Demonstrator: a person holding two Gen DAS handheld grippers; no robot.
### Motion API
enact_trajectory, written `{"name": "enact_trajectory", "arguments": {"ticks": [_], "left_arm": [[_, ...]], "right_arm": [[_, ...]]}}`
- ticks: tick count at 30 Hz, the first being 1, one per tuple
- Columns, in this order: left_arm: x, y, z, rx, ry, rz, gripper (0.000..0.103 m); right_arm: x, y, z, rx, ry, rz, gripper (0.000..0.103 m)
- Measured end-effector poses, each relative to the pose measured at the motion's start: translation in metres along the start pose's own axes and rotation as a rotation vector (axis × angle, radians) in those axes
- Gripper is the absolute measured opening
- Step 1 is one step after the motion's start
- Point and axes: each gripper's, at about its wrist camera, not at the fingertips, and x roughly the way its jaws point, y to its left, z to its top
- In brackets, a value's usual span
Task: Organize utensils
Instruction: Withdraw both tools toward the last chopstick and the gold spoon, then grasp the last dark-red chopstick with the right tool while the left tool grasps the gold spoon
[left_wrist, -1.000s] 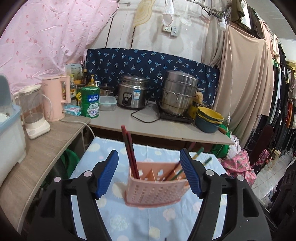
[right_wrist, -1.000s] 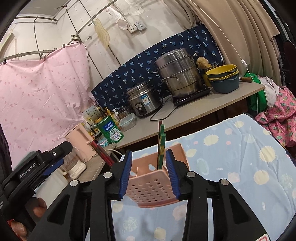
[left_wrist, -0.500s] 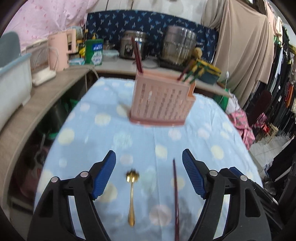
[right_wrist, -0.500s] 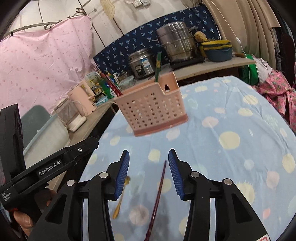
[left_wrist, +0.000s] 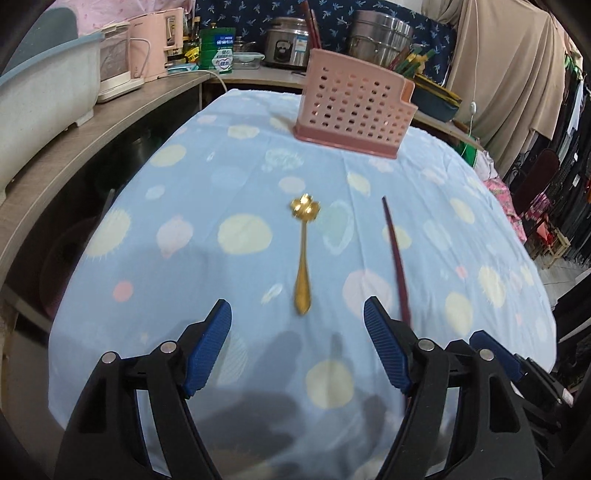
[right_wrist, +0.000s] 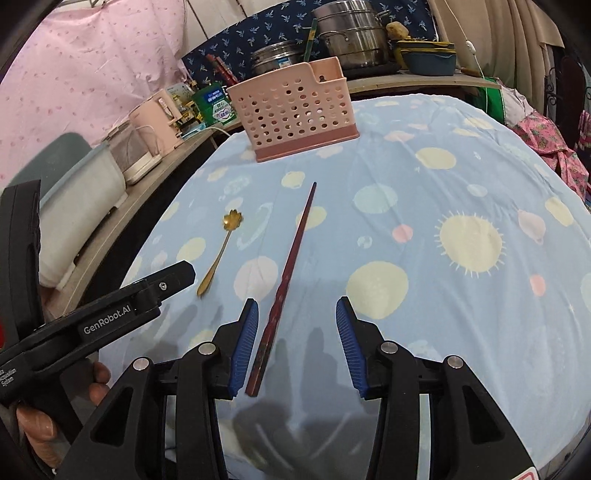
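Utensils: a gold metal spoon with a flower-shaped bowl (left_wrist: 303, 254) and a dark red chopstick (right_wrist: 286, 284) lay flat and apart on the bench under a blue cloth with pale dots (right_wrist: 424, 229).
Holder: a pink perforated plastic basket (left_wrist: 351, 110) stood upright at the far end, with red and green chopsticks sticking out of it.
Left gripper (left_wrist: 297, 345): jaws apart and empty, above the cloth just short of the spoon's handle.
Right gripper (right_wrist: 295, 345): jaws had just been widening and gripped nothing; the chopstick's thick end lay between them, close to the left pad.
Behind: steel pots and a pink kettle on the counter.
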Motion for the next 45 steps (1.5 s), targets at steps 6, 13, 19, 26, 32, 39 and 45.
{"name": "enact_trajectory", "arguments": {"ticks": [6,13,19,26,32,39,45], "left_arm": [[0.0,0.012,-0.017,-0.017,0.022,0.018,0.07],[0.0,0.02,-0.021,-0.028,0.017,0.038,0.07],[0.003,0.024,-0.021,-0.033,0.023,0.051,0.07],[0.005,0.025,-0.021,-0.031,0.025,0.053,0.07],[0.008,0.022,-0.019,-0.025,0.031,0.048,0.07],[0.019,0.016,-0.008,-0.029,0.037,0.034,0.07],[0.031,0.009,0.003,-0.03,0.034,0.024,0.069]], "right_arm": [[0.006,0.012,-0.013,-0.045,0.023,0.0,0.043],[0.014,0.021,-0.021,-0.076,0.04,-0.01,0.043],[0.018,0.031,-0.026,-0.119,0.046,-0.017,0.043],[0.024,0.035,-0.028,-0.15,0.047,-0.03,0.032],[0.025,0.031,-0.028,-0.16,0.032,-0.074,0.012],[0.022,0.017,-0.025,-0.108,0.009,-0.08,0.007],[0.02,0.005,-0.023,-0.069,0.0,-0.08,0.007]]}}
